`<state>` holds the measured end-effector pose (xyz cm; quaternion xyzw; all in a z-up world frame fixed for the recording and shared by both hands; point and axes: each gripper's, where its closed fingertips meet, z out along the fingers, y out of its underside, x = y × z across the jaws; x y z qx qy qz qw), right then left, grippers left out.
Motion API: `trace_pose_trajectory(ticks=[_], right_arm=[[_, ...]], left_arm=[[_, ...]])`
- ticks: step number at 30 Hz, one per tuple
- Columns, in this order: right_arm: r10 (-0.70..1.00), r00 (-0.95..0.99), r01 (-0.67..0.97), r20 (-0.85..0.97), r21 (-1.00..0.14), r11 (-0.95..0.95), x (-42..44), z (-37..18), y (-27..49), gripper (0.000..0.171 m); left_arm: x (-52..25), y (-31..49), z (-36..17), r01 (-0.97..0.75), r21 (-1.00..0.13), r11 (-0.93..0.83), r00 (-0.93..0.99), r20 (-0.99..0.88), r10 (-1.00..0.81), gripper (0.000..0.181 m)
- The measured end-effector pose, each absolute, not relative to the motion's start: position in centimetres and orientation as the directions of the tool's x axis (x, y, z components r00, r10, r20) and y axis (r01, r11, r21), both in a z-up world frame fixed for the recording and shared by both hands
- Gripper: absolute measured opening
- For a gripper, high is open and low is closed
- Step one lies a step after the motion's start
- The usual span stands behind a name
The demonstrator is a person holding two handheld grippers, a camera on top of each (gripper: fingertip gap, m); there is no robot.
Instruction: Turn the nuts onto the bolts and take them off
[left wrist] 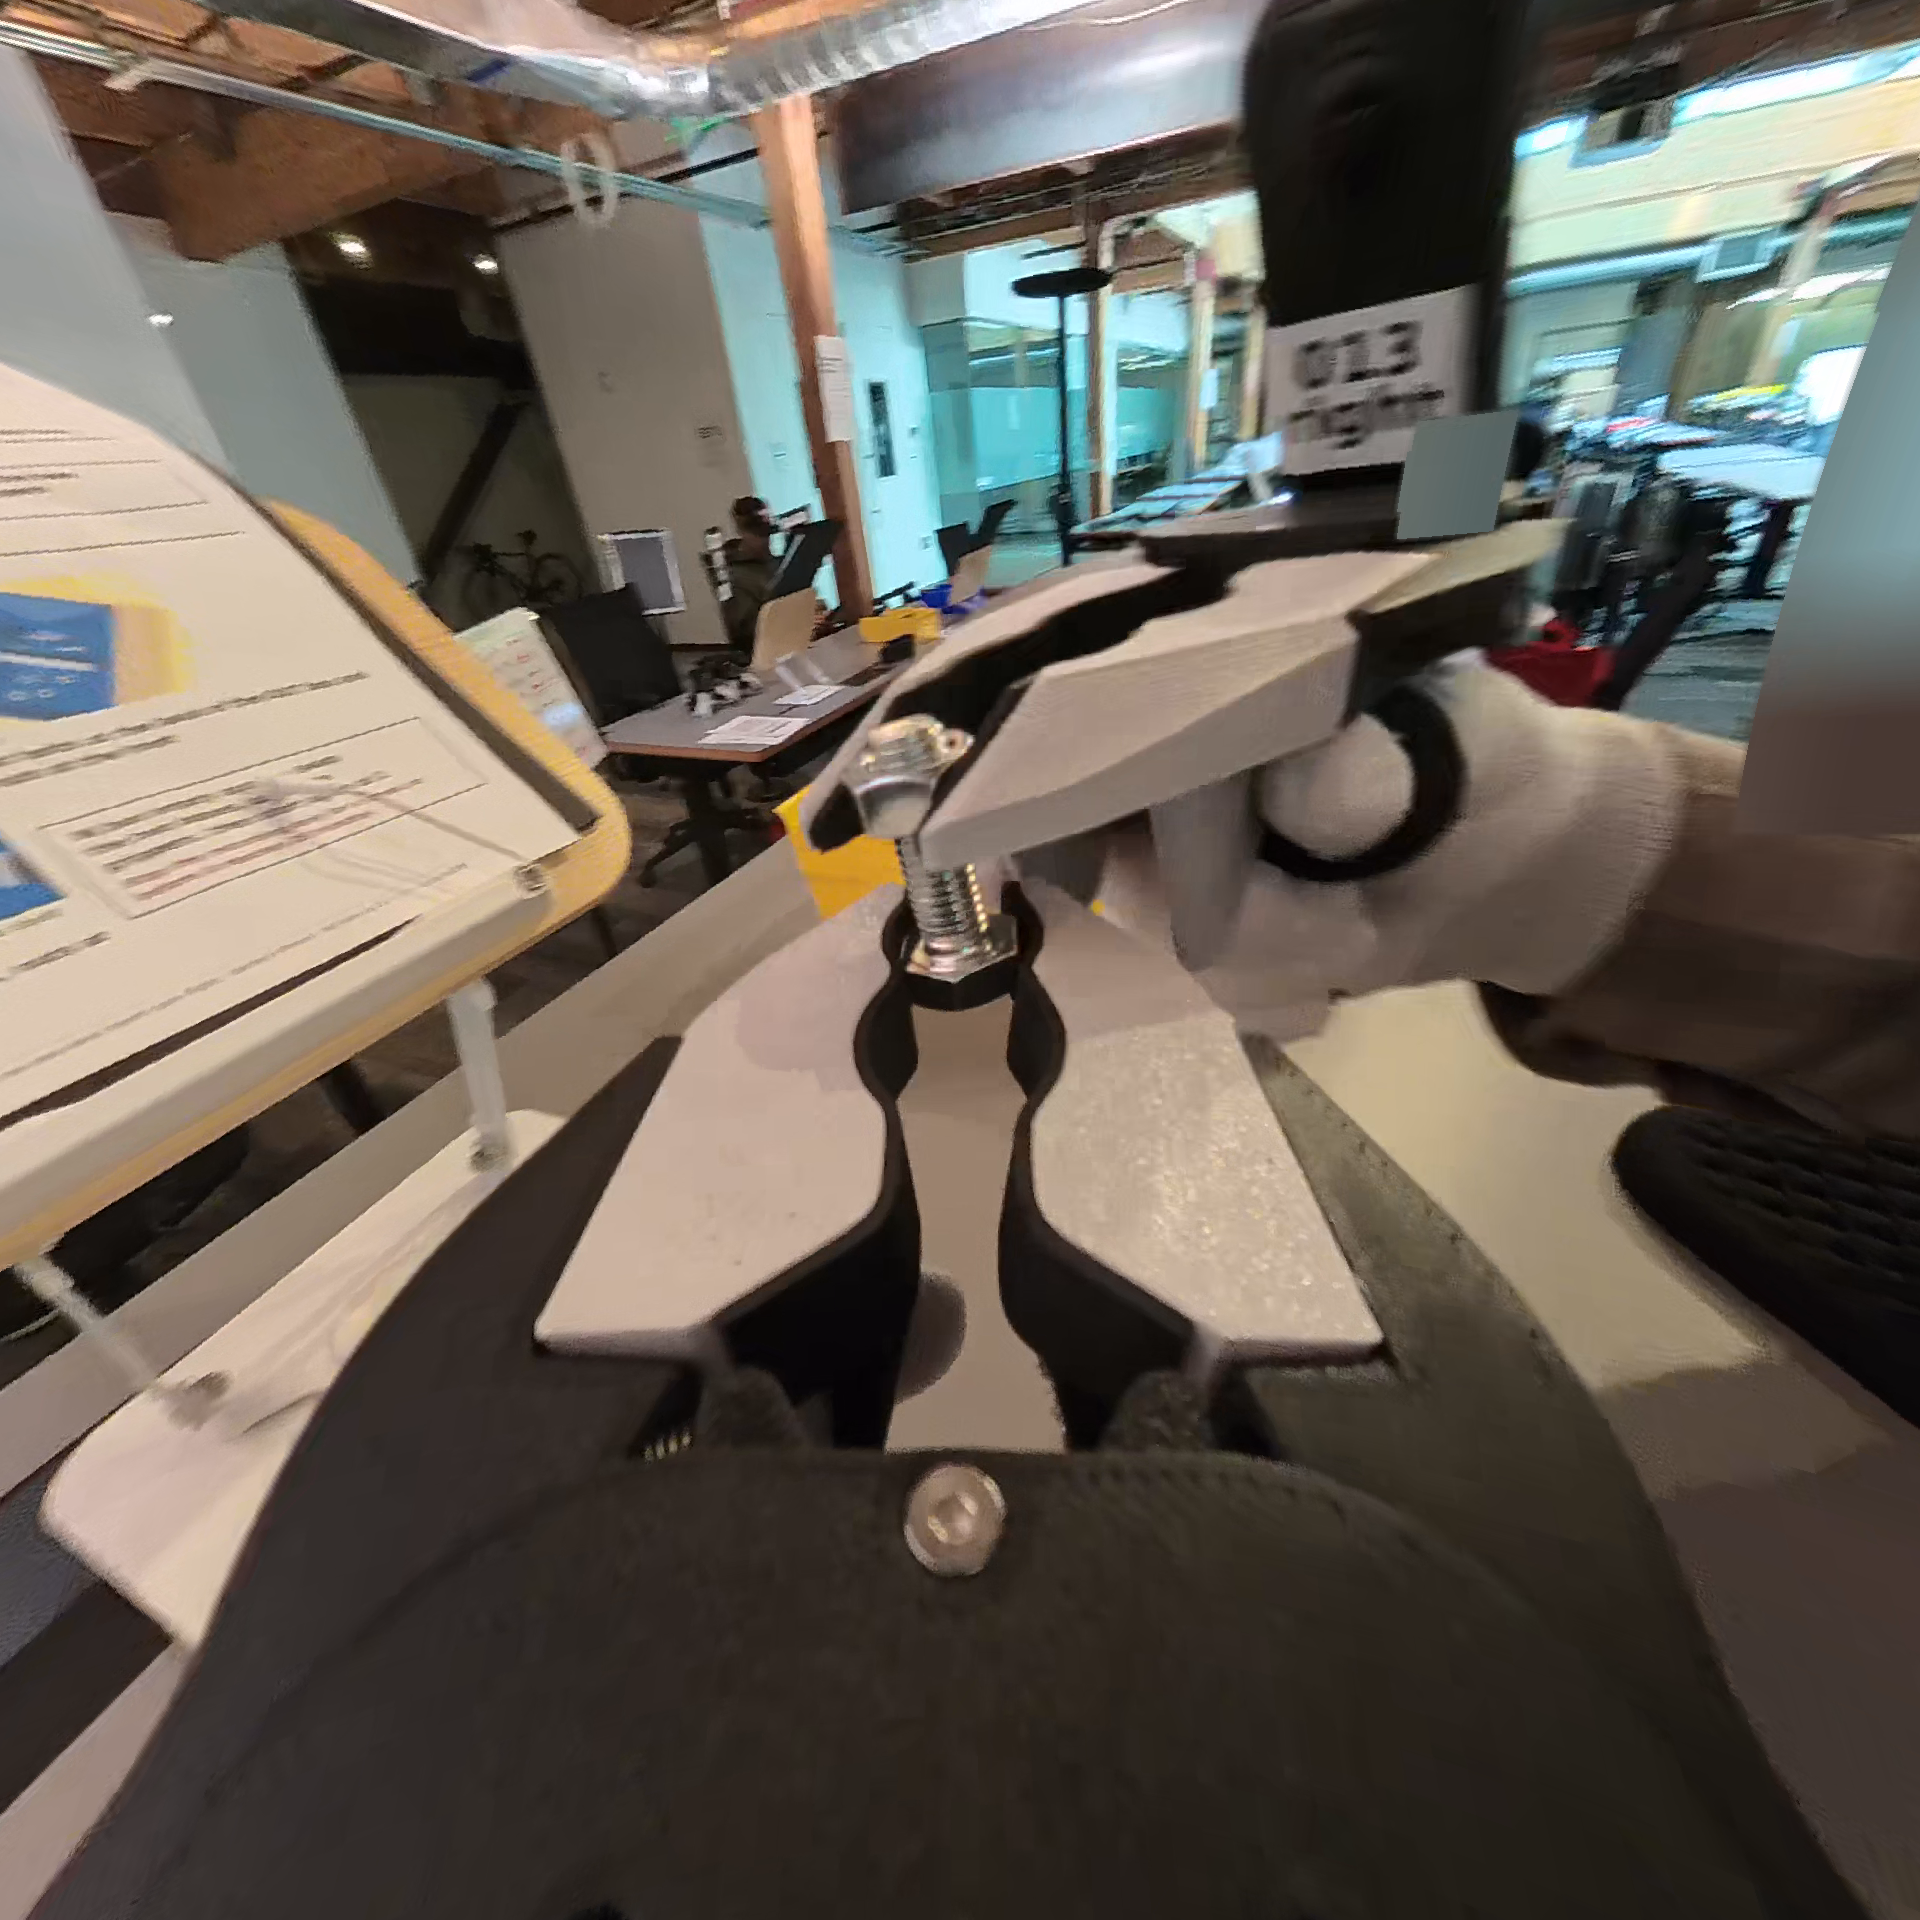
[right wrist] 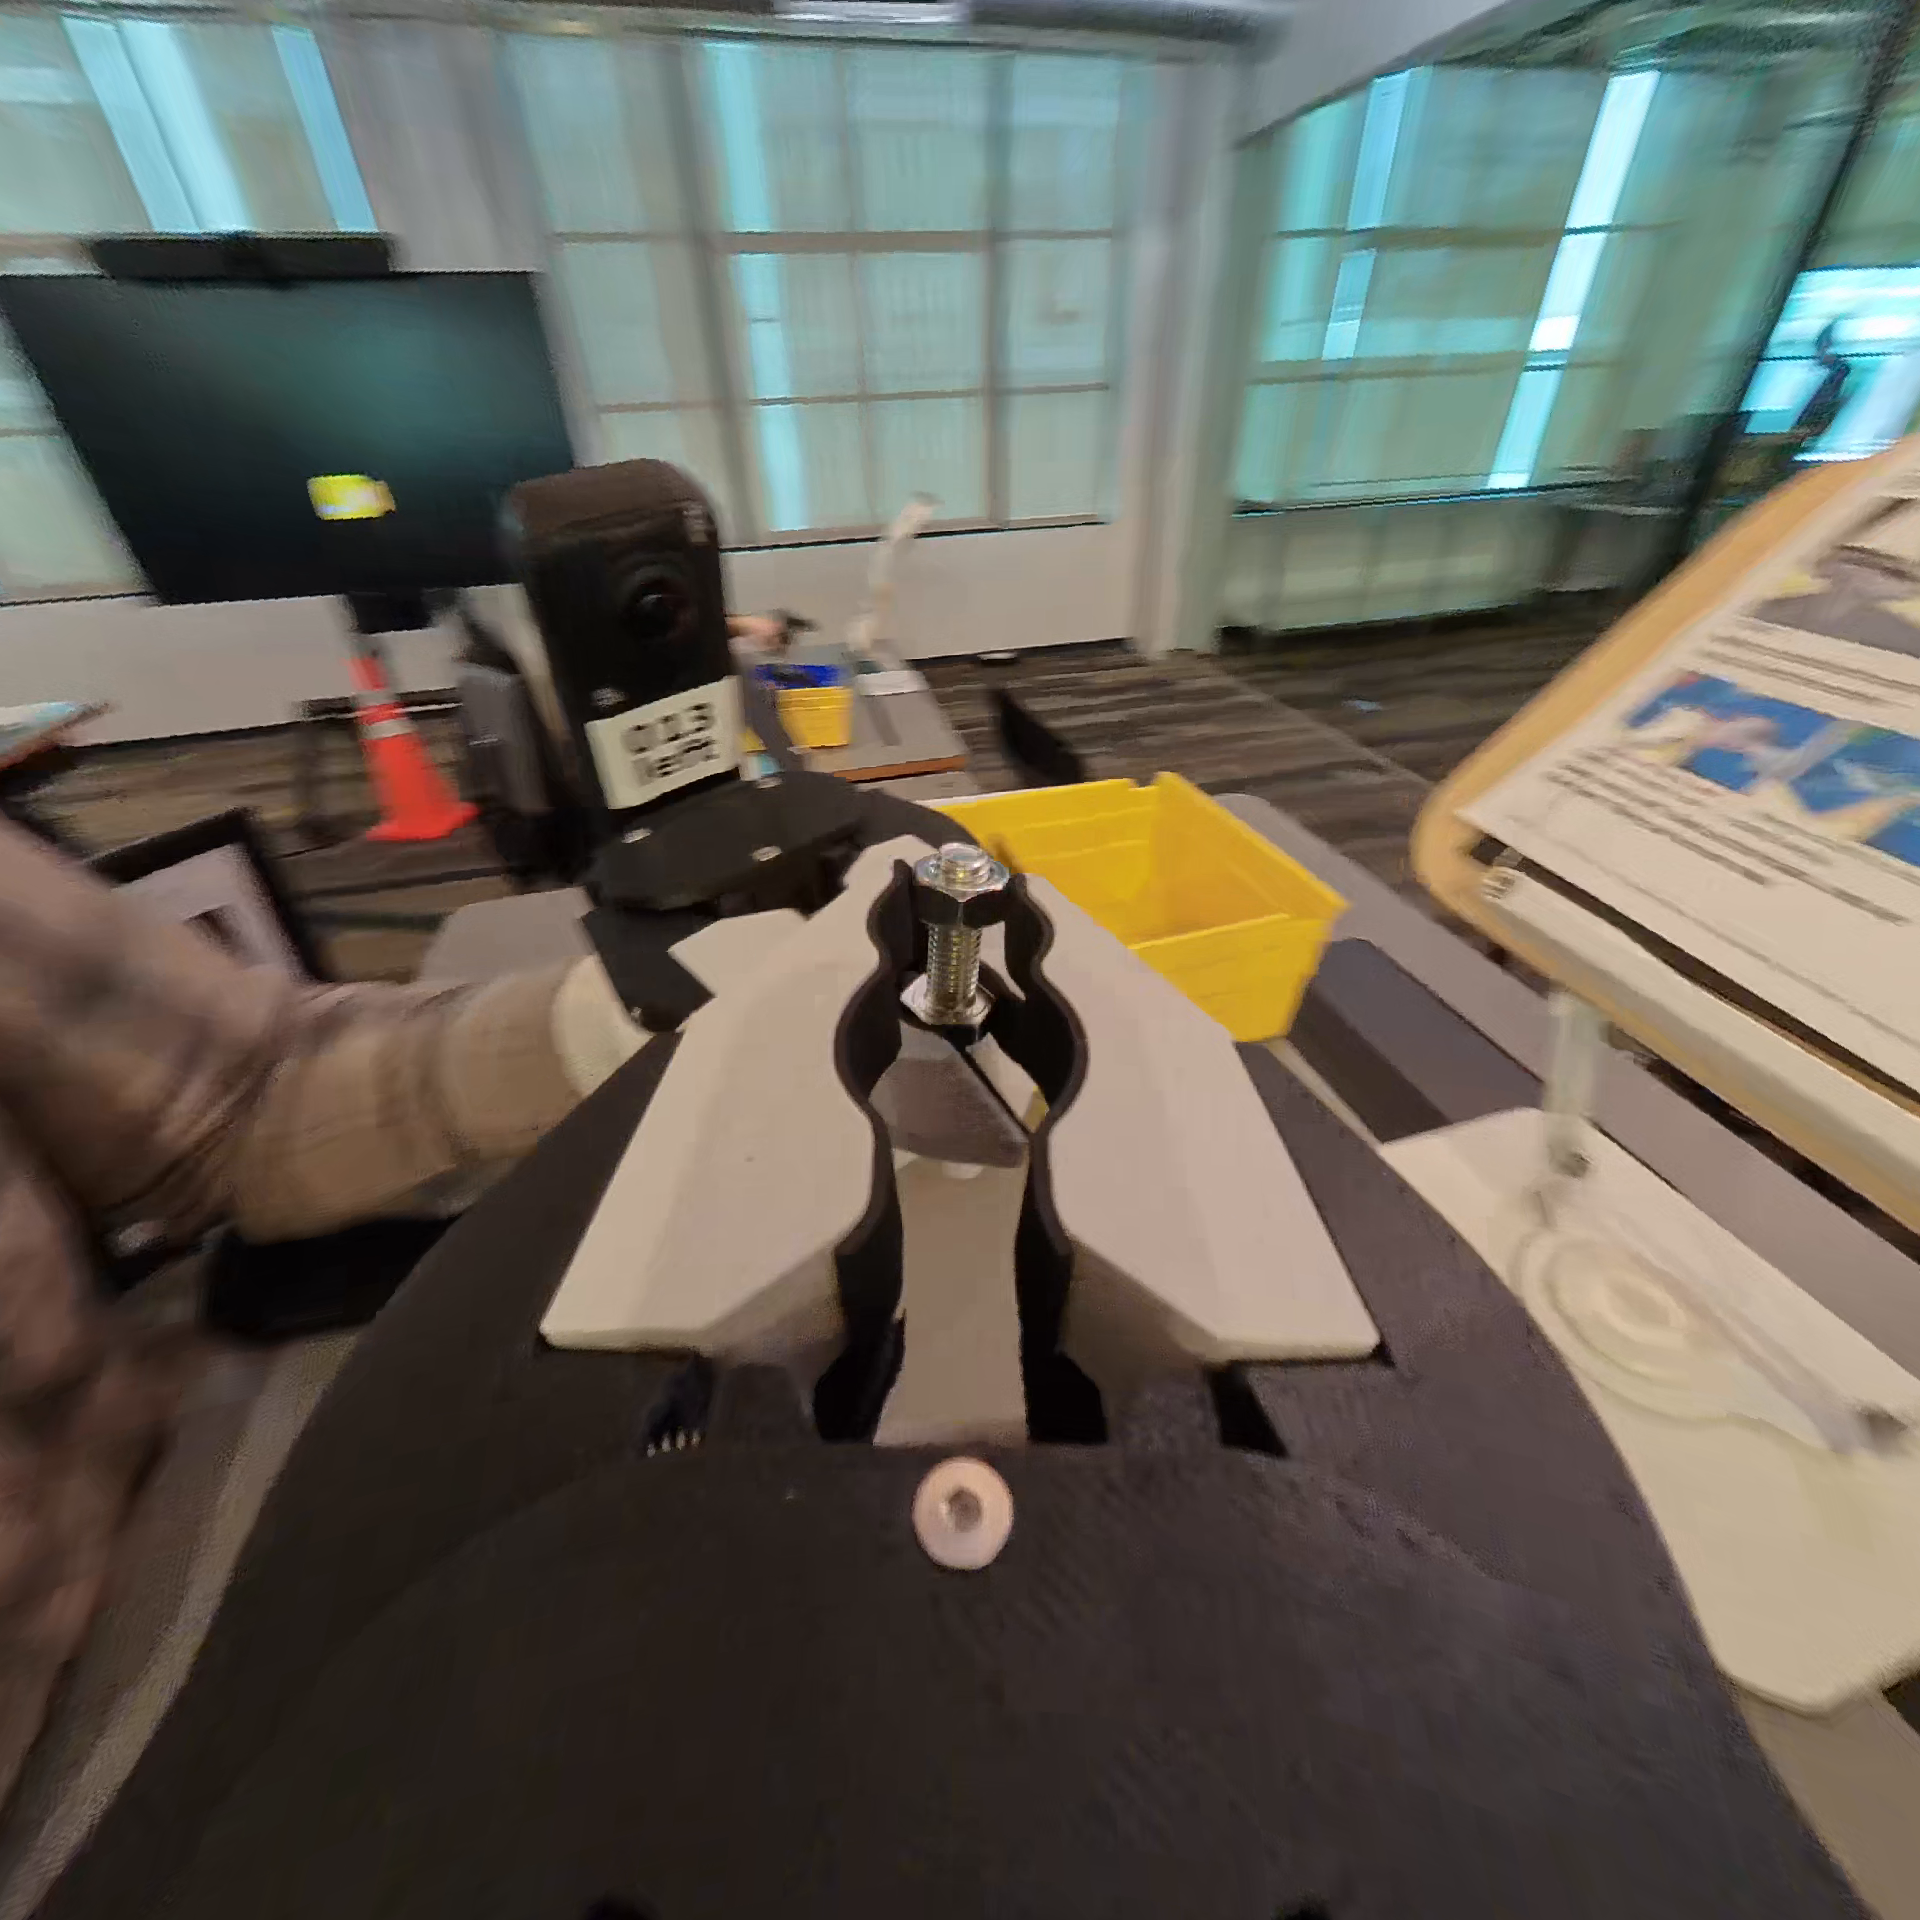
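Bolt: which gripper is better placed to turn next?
Probably right: the right gripper is shut on the upper hex piece of the bolt, while the left gripper braces the lower hex piece.

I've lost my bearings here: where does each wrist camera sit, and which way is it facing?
Left wrist view: on the left gripper, facing forward along its fingers at the nut on the bolt; the right gripper and a white-gloved hand show right.
Right wrist view: on the right gripper, facing the other way at the bolt head; the left gripper and a sleeve show left.
Shared: bolt, nut, both grippers, yellow bin, document stand.
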<state>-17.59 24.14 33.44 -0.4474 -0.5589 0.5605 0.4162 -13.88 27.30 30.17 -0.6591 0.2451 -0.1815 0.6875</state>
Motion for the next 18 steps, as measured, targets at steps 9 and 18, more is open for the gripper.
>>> trace_pose_trajectory(ticks=[9,18], right_arm=[[0.985,0.172,-0.008,0.007,-1.0,0.009,-18.0,33.0,25.1,0.031],[0.936,-0.342,0.011,-0.086,-0.996,-0.087,-16.0,34.4,22.9,0.034]], left_arm=[[-14.4,27.9,29.5,-0.106,-0.992,0.063,0.839,-0.124,-0.53,0.014],[-12.3,26.0,30.7,-0.04,-0.995,0.096,0.746,-0.094,-0.66,0.014]])
